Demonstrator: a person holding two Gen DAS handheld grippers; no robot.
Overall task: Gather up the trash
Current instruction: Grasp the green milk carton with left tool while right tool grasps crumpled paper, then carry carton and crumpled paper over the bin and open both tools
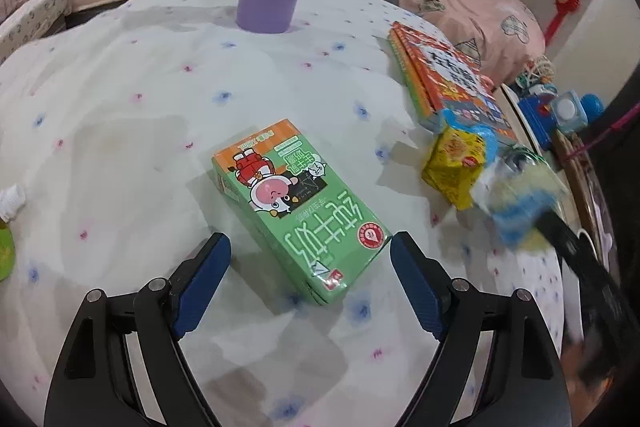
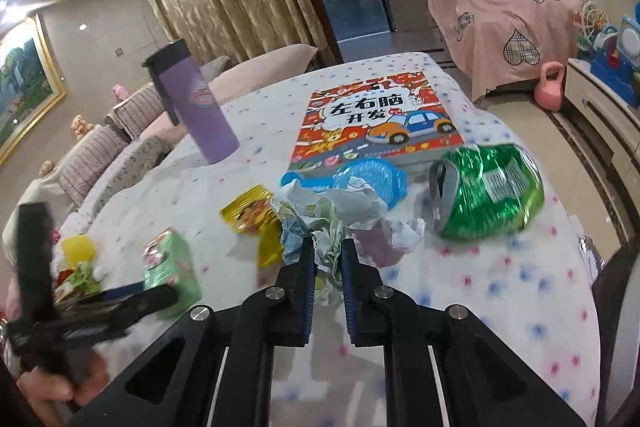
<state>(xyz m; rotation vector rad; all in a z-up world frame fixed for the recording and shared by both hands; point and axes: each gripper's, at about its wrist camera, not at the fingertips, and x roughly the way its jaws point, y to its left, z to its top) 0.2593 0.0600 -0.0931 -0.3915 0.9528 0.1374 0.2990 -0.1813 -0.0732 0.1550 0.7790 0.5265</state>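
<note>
A: Left tool (image 1: 310,247) status?

B: Released, jaws wide. The green milk carton (image 1: 298,203) lies flat on the surface (image 1: 120,87) straight ahead — its near end sits between the fingertips, long axis running away from the tool.

A: Right tool (image 2: 327,247)?

B: Clenched on crumpled paper (image 2: 326,227), beside the crushed green can (image 2: 488,187). No trash container is visible.
</note>
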